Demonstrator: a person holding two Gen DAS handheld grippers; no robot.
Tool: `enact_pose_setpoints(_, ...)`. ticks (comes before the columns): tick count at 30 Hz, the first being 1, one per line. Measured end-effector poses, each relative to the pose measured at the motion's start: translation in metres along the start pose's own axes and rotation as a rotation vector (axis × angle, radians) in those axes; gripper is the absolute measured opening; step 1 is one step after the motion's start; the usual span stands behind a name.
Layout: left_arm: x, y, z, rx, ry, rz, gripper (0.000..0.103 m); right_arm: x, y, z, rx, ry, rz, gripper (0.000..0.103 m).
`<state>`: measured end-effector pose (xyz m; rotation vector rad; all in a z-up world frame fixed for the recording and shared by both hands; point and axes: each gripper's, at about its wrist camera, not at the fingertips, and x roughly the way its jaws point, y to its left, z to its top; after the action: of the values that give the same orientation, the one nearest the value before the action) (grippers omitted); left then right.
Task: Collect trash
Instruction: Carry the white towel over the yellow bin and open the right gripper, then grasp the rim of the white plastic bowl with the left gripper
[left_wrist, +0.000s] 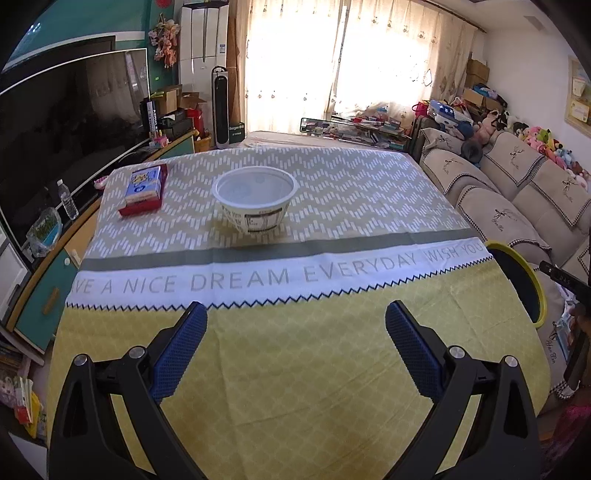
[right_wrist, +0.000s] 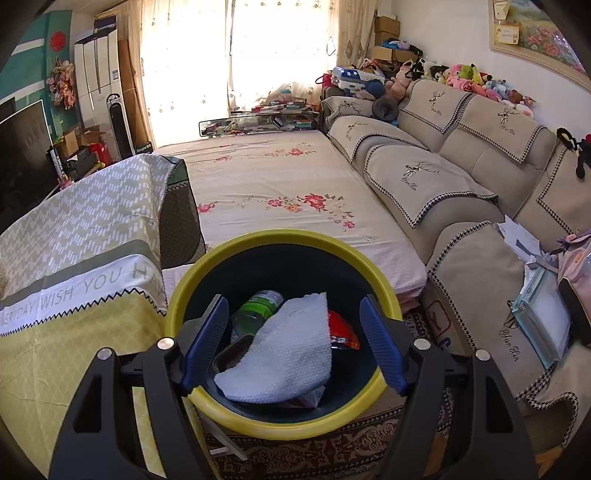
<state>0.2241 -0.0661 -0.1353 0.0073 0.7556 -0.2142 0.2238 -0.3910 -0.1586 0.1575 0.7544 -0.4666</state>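
A white disposable bowl (left_wrist: 255, 201) with printed sides stands upright at the middle of the table. A blue carton on a red box (left_wrist: 144, 189) lies at the far left. My left gripper (left_wrist: 295, 321) is open and empty, above the near yellow part of the tablecloth, well short of the bowl. My right gripper (right_wrist: 293, 321) is open and empty, right above the yellow-rimmed dark bin (right_wrist: 207, 258). In the bin lie a white paper towel (right_wrist: 284, 358), a green bottle (right_wrist: 258, 306) and a red wrapper (right_wrist: 341, 330). The bin rim (left_wrist: 532, 273) also shows in the left wrist view at the table's right edge.
The table wears a patterned cloth (left_wrist: 258, 280) with printed words. A TV (left_wrist: 55, 122) on a cabinet stands left of the table, with a water bottle (left_wrist: 67, 200) on the cabinet. A beige sofa (right_wrist: 461, 177) lies right, a flowered mattress (right_wrist: 277, 192) beyond the bin.
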Motion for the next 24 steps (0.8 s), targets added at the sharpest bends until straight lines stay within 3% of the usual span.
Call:
enact_pose_setpoints(13, 0.066, 0.015, 0.104, 0.048, 0.015, 0.001, 0.095, 0.003, 0.020, -0.003, -0.036, 0.018, 0.050, 0.070)
enact_pose_setpoints(17, 0.093, 0.009, 0.120, 0.081, 0.082, -0.017, 0.085, 0.007, 0.017, -0.004, -0.028, 0.028, 0.051, 0.070)
enact_pose_setpoints(24, 0.134, -0.006, 0.112, 0.162, 0.183, 0.015, 0.065, 0.011, 0.010, -0.006, -0.014, 0.038, 0.053, 0.070)
